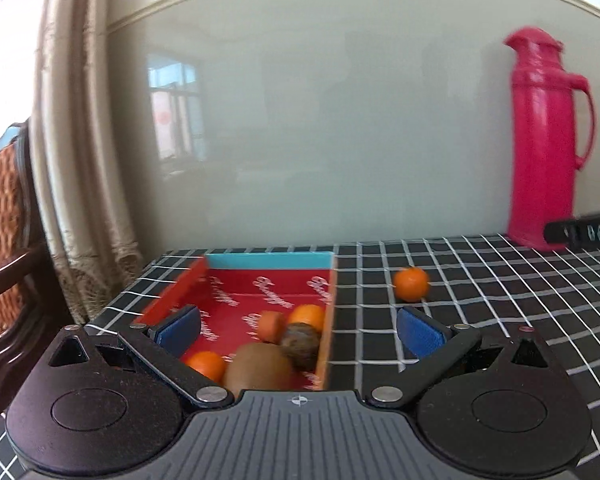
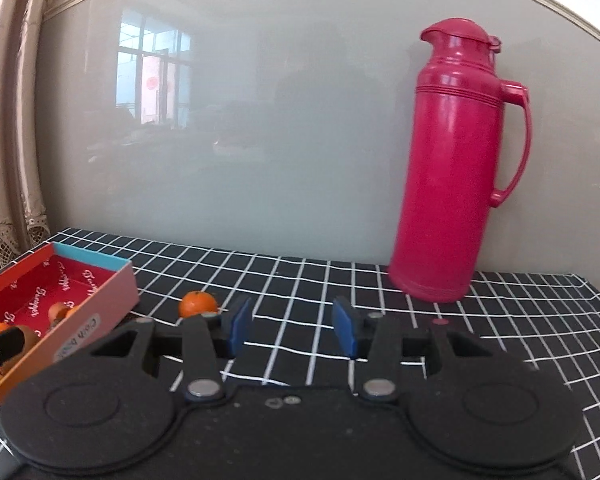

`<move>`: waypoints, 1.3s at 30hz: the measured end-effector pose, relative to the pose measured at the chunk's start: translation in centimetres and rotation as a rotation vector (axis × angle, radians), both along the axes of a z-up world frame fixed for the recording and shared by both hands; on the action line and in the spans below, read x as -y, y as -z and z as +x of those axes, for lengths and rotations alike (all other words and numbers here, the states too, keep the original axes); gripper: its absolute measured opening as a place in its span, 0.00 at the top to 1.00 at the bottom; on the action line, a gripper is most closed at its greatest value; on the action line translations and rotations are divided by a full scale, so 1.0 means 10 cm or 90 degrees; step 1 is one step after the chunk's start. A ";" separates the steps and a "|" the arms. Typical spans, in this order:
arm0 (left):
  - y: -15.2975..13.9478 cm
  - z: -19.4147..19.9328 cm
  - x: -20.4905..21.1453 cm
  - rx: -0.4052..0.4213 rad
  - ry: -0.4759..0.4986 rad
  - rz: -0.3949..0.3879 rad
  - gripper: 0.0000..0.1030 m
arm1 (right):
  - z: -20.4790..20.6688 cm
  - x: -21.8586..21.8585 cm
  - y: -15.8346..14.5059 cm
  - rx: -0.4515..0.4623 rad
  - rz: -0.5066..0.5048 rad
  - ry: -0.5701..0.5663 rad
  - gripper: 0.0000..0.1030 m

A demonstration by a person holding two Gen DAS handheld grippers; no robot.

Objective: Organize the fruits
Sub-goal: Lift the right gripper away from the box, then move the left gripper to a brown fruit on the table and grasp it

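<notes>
A red-lined box [image 1: 268,260] on the checked cloth holds a brown kiwi [image 1: 258,366], several small oranges [image 1: 206,364] and a brown wrinkled fruit [image 1: 300,344]. My left gripper [image 1: 300,332] hangs open and wide over the box's near right corner, gripping nothing. One loose orange [image 1: 411,284] lies on the cloth to the right of the box. In the right wrist view that orange [image 2: 198,304] sits just left of my right gripper [image 2: 293,332], beyond its left finger. The right gripper's blue pads [image 2: 240,330] stand apart with only cloth between them. The box [image 2: 100,300] is at lower left.
A tall pink thermos jug [image 2: 460,160] stands at the back right against the glass wall panel. A black strip with letters [image 1: 584,232] lies beside it. A wicker chair [image 1: 0,240] and a curtain [image 1: 84,160] are past the table's left edge.
</notes>
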State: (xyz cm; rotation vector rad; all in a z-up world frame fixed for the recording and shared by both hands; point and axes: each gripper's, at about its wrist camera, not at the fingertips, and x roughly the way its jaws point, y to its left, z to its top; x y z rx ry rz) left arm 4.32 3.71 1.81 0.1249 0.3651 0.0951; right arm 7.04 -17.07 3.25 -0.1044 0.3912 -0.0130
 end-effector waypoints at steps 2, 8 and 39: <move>0.01 -0.02 0.09 0.001 0.011 0.000 0.00 | -0.02 0.07 -0.01 0.002 0.002 0.007 0.58; 0.03 -0.01 0.32 -0.010 0.043 -0.007 0.00 | -0.07 0.21 0.01 0.000 0.000 0.021 0.58; 0.50 0.15 1.01 -0.138 0.105 -0.009 0.32 | -0.15 0.58 0.02 -0.005 0.007 0.051 0.58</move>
